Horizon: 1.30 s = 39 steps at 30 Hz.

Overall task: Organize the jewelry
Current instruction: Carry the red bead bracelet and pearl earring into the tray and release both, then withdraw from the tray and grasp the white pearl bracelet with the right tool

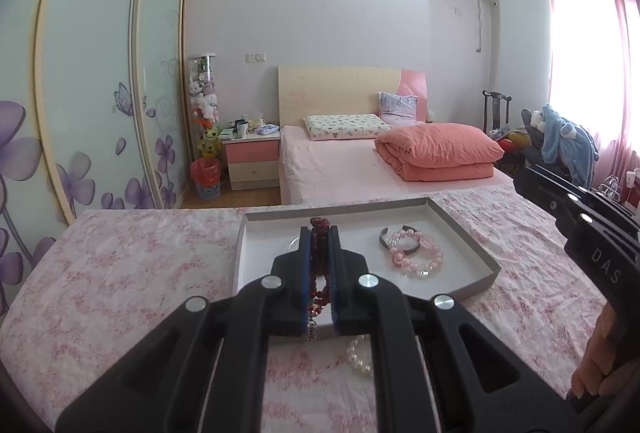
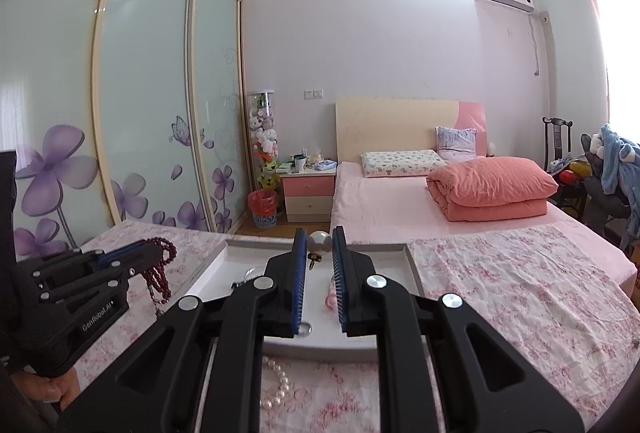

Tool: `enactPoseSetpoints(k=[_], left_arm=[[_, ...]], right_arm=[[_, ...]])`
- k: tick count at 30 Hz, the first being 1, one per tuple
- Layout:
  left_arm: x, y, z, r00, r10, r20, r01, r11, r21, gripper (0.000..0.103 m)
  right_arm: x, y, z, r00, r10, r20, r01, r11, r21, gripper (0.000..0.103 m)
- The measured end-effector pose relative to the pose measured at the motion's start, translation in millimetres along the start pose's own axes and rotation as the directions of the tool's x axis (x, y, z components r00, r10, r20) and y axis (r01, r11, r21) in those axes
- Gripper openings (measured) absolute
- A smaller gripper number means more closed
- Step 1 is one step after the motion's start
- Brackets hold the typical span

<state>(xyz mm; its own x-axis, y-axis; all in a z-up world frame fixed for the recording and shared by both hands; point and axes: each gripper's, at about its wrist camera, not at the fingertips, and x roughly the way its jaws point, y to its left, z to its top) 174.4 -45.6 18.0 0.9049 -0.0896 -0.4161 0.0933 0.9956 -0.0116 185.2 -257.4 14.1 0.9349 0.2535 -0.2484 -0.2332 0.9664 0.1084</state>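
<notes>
The left gripper (image 1: 320,245) clenched red beads (image 1: 319,233); the right gripper (image 2: 319,245) pinched a pearl earring (image 2: 319,244) over the tray (image 1: 472,233). Its round pearl could slip out.

The left gripper (image 1: 320,233) pinches a red bead string (image 1: 319,269) above a grey tray (image 1: 486,271) holding a pink bracelet (image 1: 416,255). White pearls (image 1: 360,355) lie on the floral cloth (image 1: 132,273).

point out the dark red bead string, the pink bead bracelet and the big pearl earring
dark red bead string (image 1: 320,233), left wrist view, beads above the closed tongs
pink bead bracelet (image 1: 418,260), left wrist view, near loop in the tray
big pearl earring (image 2: 319,243), right wrist view, on the pearl
</notes>
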Motion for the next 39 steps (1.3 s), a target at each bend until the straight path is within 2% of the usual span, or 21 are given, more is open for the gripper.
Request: enactPoseSetpoints(k=[7, 11, 18, 21, 25, 32, 36, 39], left_arm=[[58.5, 11.8, 13.0, 0.996, -0.023, -0.081, 0.019, 0.998, -0.058, 0.009], [91.3, 14.5, 10.3, 0.989, -0.039, -0.144, 0.029, 0.997, -0.073, 0.009], [126.4, 12.0, 7.6, 0.979, -0.066, -0.193, 0.05, 0.995, -0.083, 0.009], [135.8, 13.1, 8.6, 0.975, -0.081, -0.205, 0.061, 0.993, -0.102, 0.01], [140.2, 20.4, 8.4, 0.974, -0.094, -0.206, 0.067, 0.989, -0.135, 0.02], [136.4, 33.6, 10.2, 0.977, -0.078, -0.2, 0.046, 0.986, -0.16, 0.022], [128.2, 40.3, 8.4, 0.978, -0.052, -0.202, 0.019, 0.986, -0.163, 0.026], [117.4, 46.4, 3.5, 0.978, -0.028, -0.206, -0.004, 0.988, -0.155, 0.033]], right_arm=[[63.3, -20.3, 6.4, 0.992, 0.034, -0.118, -0.023, 0.995, 0.097, 0.014], [100.7, -32.2, -6.7, 0.975, 0.051, -0.216, -0.017, 0.987, 0.157, 0.014], [130.1, -33.4, -21.4, 0.951, 0.067, -0.301, -0.014, 0.985, 0.174, 0.014], [133.2, -33.6, -22.5, 0.946, 0.084, -0.314, -0.023, 0.981, 0.194, 0.016], [131.9, -37.8, -22.1, 0.947, 0.084, -0.311, -0.021, 0.98, 0.2, 0.032], [124.5, -46.7, -26.6, 0.945, 0.076, -0.318, -0.006, 0.976, 0.217, 0.032], [115.0, -46.3, -29.1, 0.943, 0.079, -0.323, -0.009, 0.977, 0.211, 0.032], [104.4, -44.3, -33.5, 0.938, 0.085, -0.335, -0.017, 0.979, 0.202, 0.032]])
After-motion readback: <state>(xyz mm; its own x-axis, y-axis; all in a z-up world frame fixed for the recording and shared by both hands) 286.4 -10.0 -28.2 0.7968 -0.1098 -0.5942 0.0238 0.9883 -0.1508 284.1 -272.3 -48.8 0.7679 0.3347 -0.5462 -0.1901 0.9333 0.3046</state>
